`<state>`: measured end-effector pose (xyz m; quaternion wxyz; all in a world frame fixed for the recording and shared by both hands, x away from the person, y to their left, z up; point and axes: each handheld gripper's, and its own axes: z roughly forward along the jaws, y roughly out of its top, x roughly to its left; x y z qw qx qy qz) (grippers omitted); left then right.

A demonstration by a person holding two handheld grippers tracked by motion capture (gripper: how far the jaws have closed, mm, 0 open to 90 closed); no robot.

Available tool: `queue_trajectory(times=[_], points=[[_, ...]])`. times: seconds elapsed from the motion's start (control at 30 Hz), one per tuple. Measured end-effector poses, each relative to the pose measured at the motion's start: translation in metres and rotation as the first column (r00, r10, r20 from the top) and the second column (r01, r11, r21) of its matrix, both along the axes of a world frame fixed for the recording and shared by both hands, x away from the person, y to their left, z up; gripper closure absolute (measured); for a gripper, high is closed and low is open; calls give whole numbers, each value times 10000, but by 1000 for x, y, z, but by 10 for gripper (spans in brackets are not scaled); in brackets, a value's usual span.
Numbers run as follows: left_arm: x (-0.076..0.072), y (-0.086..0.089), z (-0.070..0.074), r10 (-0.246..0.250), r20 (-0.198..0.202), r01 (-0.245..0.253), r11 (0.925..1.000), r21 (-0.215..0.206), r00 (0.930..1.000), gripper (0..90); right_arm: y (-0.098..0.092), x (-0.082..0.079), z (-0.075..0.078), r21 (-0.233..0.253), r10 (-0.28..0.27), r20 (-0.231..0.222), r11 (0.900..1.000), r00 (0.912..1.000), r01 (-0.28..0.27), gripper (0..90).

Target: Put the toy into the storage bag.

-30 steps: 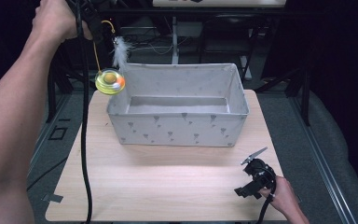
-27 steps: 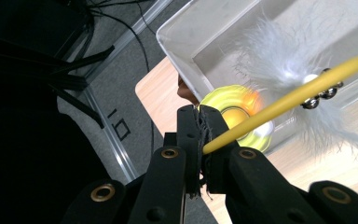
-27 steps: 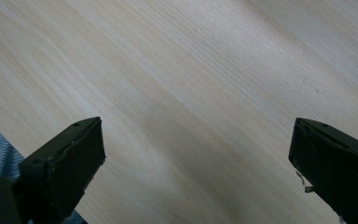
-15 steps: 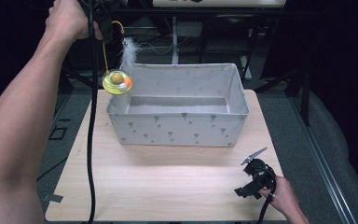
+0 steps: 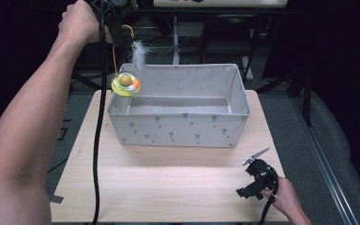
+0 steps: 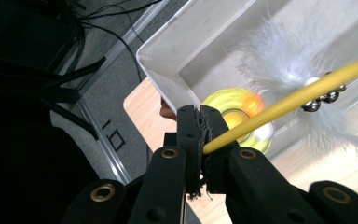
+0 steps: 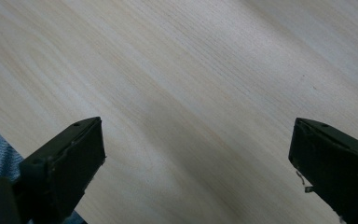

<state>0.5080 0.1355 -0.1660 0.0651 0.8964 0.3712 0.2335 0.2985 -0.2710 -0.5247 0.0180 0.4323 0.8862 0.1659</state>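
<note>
Feather toy [image 5: 125,84] over bin [image 5: 178,131] corner

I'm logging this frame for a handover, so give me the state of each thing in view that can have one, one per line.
Left gripper: shut on the toy's yellow wand, raised above the table's far left.
Right gripper: open, low over the table, holding nothing.
Cat toy: hanging in the air over the bin's left rim, not yet inside.
Fabric bin: upright on the table, open-topped, nothing visible inside.
Table: bare in front of the bin.
</note>
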Motion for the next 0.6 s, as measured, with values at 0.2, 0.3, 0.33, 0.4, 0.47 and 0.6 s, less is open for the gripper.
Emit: queue_trajectory(times=[0.2, 0.3, 0.33, 0.4, 0.47, 0.6], points=[[2, -6, -5, -128, -52, 128, 9999, -73, 9999, 877, 0, 0, -1, 50, -30, -28, 10000, 10000, 30, 30], [3, -9, -8, -189, -137, 189, 9998, -42, 9997, 877, 0, -1, -1, 136, -116, -26, 9998, 9999, 117, 30], [4, -10, -9, -233, -139, 232, 9997, -35, 9996, 877, 0, -1, -1, 129, -89, -44, 9999, 10000, 89, 30], [4, -11, -11, -245, -179, 244, 9997, -51, 9995, 877, 0, 0, -1, 122, -66, -32, 9999, 10000, 66, 30], [5, -12, -14, -306, -205, 304, 9995, -110, 9993, 877, 0, 0, 0, -5, 18, -51, 10000, 10000, -18, 30], [6, -13, -20, -384, -318, 378, 9991, -188, 9988, 877, 0, -1, -1, 69, -47, -29, 10000, 10000, 47, 30]])
